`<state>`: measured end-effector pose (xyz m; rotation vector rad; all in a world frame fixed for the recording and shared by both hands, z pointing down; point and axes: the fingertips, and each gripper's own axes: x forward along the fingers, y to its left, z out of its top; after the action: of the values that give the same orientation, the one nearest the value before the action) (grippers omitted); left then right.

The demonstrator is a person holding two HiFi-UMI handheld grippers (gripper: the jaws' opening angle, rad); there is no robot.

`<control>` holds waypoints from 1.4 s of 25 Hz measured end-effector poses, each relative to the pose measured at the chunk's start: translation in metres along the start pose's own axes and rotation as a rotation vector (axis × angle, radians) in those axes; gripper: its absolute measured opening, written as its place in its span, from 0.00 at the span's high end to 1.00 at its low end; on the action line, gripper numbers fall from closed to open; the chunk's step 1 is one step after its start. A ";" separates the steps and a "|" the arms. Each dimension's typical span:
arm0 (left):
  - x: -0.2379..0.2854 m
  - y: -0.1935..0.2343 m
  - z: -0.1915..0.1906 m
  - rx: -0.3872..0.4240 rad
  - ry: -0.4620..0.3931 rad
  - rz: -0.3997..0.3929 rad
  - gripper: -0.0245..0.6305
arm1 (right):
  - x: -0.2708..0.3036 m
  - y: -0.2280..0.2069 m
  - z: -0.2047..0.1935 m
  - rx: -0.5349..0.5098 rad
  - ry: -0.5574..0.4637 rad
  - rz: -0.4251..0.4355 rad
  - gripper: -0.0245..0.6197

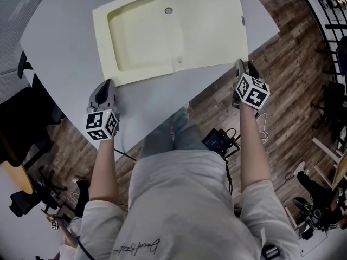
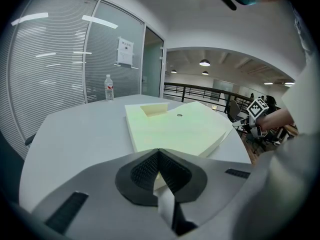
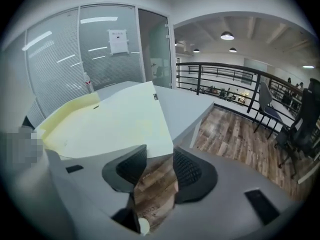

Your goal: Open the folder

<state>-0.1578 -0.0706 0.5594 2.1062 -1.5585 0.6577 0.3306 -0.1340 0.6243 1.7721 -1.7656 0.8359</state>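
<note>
A pale yellow folder (image 1: pixel 173 31) lies flat on the grey table (image 1: pixel 65 47), with a sunken panel on its left half and a small round snap (image 1: pixel 168 10) near its far edge. My left gripper (image 1: pixel 107 85) rests at the folder's near left corner; in the left gripper view its jaws (image 2: pixel 159 154) meet at the tips with nothing between them, and the folder (image 2: pixel 175 126) lies just beyond. My right gripper (image 1: pixel 242 66) is at the folder's near right corner, over the table's edge. It (image 3: pixel 160 156) is open, only floor shows between its pads, and the folder's corner (image 3: pixel 110 124) sits just ahead.
A water bottle (image 2: pixel 108 88) stands at the table's far side by a glass wall. The table's angled edge (image 1: pixel 217 80) runs past the right gripper, with wooden floor (image 1: pixel 293 64) below. A black chair (image 1: pixel 16 118) stands at the left, and a railing (image 3: pixel 220 79) lies beyond.
</note>
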 end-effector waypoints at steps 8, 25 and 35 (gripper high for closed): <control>0.000 0.000 -0.001 -0.004 0.002 -0.006 0.95 | 0.001 0.025 0.001 -0.251 0.022 0.005 0.92; 0.001 0.000 0.000 -0.032 -0.003 -0.005 0.95 | 0.003 0.023 0.000 -0.163 0.023 0.068 0.92; -0.003 -0.017 0.023 -0.020 -0.055 -0.024 0.95 | -0.024 0.024 0.029 -0.177 -0.064 0.026 0.92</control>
<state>-0.1399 -0.0775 0.5386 2.1419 -1.5597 0.5785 0.3092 -0.1392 0.5859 1.6809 -1.8458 0.6179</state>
